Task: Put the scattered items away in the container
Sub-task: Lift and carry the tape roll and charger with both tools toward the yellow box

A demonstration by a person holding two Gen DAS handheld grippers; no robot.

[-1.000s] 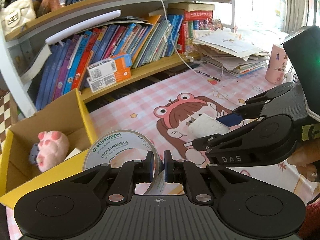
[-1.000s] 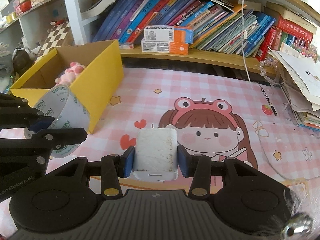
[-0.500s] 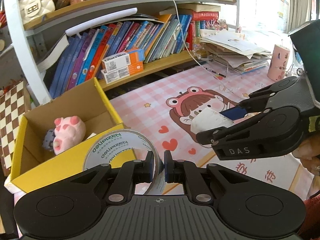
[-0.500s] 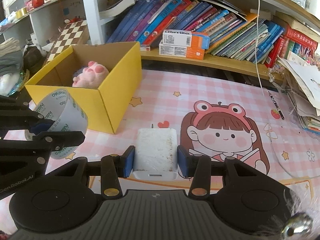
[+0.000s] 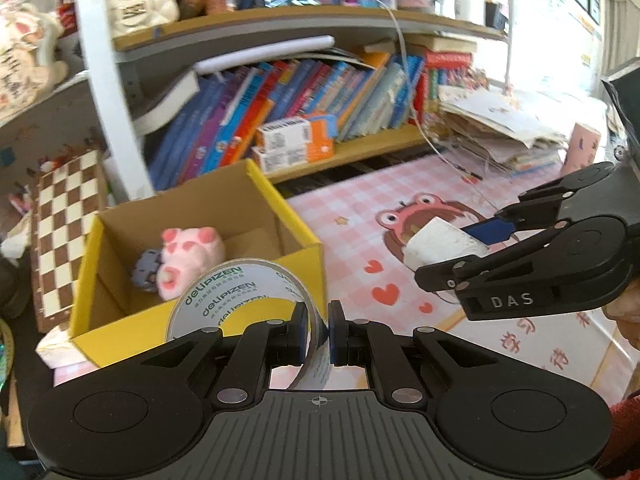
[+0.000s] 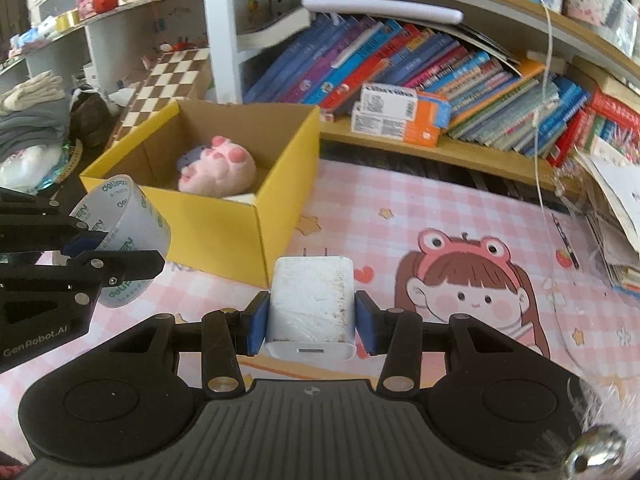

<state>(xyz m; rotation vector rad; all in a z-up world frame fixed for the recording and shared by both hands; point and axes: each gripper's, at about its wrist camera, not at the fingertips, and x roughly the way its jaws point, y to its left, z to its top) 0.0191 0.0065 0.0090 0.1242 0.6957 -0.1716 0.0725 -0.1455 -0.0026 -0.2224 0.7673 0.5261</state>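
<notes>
The left gripper point(image 5: 318, 334) is clenched on the wall of a clear roll of packing tape with green lettering point(image 5: 240, 300), carried just short of the box. The right gripper point(image 6: 311, 316) grasps a white, scuffed plug-in charger block point(image 6: 311, 304) between its blue pads, prongs pointing ahead. Beyond both, slightly left, stands the open yellow cardboard box point(image 6: 276, 184), with 1 pink plush toy point(image 6: 218, 170) already inside. Judged step: carrying 2 items toward the container. Next, each load needs to clear the near rim before release.
</notes>
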